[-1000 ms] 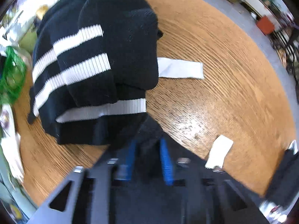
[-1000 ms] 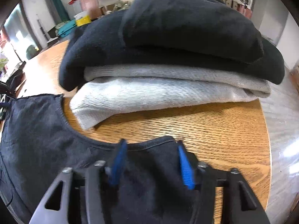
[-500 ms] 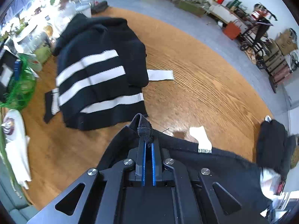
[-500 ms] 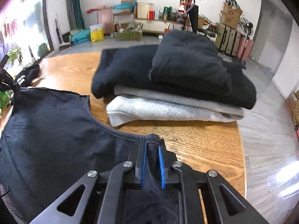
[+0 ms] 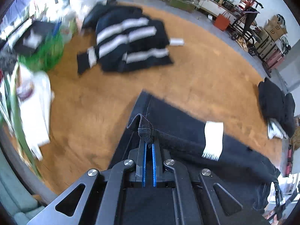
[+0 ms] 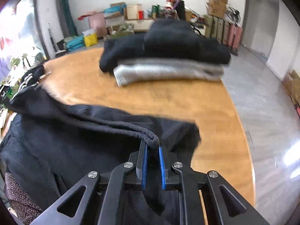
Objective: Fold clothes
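Since a second ago the dark garment (image 5: 180, 123) has been lifted and pulled back across the counter (image 5: 196, 75), leaving bare wood ahead up to the striped sweater (image 5: 131, 43) and folded stack (image 6: 168, 56). Left hand-held gripper (image 5: 149, 146) pinches its hem tight; right hand-held gripper (image 6: 152, 150), just closed, clamps its rolled edge.

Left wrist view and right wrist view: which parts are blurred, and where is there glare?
Left wrist view: the striped sweater and the left edge are smeared, the left gripper is sharp, and the upper left is overexposed. Right wrist view: the folded stack is blurred, and glare lies on the floor.
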`<state>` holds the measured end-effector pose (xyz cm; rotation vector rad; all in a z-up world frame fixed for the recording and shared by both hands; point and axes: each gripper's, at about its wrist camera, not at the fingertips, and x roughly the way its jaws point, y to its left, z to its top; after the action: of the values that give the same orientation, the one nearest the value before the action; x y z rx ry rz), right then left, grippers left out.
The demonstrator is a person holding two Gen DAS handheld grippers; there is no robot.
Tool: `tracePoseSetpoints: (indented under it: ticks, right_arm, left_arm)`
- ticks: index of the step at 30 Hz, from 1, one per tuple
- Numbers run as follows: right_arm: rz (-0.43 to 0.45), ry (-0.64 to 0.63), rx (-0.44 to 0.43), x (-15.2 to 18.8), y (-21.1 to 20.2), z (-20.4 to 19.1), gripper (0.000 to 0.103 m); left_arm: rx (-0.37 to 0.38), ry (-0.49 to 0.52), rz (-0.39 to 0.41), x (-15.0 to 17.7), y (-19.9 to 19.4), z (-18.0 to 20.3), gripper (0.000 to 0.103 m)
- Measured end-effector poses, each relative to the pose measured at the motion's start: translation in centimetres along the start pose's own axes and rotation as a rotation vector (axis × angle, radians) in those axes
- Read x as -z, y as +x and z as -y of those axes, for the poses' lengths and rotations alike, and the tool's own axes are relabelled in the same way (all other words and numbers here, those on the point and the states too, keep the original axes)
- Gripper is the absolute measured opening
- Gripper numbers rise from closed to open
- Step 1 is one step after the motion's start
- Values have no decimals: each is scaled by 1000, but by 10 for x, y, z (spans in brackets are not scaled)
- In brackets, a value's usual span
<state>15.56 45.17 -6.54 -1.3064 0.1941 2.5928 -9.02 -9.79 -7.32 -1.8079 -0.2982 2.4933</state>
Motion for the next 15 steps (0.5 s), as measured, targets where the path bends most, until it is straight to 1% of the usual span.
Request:
tracePoseSetpoints:
  ticks: [4, 7, 10, 11, 12, 13, 14, 15]
  right_arm:
    - [-39, 60, 10, 14, 15, 8, 13]
    - [-53, 77, 16, 13, 23, 9, 13]
    - [-54, 86, 30, 11, 24, 10, 13]
    - [-58, 92, 35, 11, 23, 11, 15]
    - [-66, 101, 40, 12, 23, 12, 21]
    - [-74, 111, 51, 12, 23, 15, 39]
    - [-78, 124, 72, 13, 23, 17, 52]
    - [-74, 140, 86, 14, 19, 20, 53]
  left_arm:
    - [30, -49, -4, 17, 17, -16, 5]
    - [53, -73, -3, 20, 20, -23, 5]
    - [64, -76, 0, 20, 25, -26, 5]
    - [64, -72, 1, 20, 25, -26, 6]
    - [61, -66, -1, 21, 26, -26, 8]
    - [56, -60, -4, 21, 25, -26, 12]
    - [46, -51, -8, 22, 23, -27, 16]
    - [35, -45, -10, 23, 20, -27, 29]
